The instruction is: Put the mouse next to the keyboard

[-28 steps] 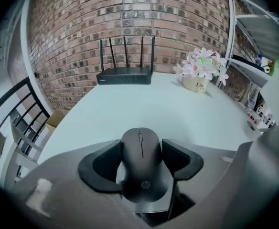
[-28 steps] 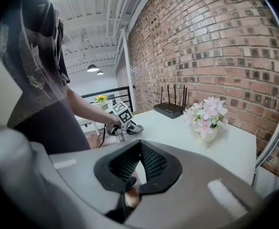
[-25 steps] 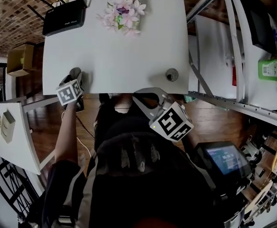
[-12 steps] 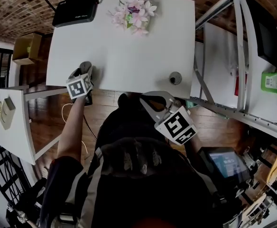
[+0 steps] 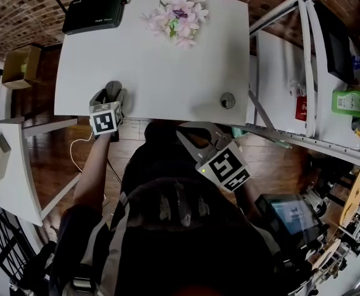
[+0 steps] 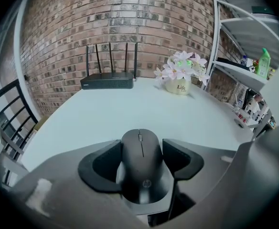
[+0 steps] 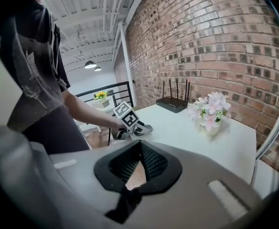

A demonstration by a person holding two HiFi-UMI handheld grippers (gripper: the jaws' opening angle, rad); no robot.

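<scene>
I see the black mouse (image 6: 140,171) clamped between the jaws of my left gripper (image 6: 139,147), the pads pressing on both of its sides, right at the near left edge of the white table (image 5: 167,60). My right gripper (image 7: 139,149) is off the table, close to the person's body at the near right, its jaws drawn together at the tips with nothing between them. At the table's far side a black router (image 5: 94,12) with upright antennas stands to the left, and a pot of pink-white flowers (image 5: 180,17) stands right of it.
</scene>
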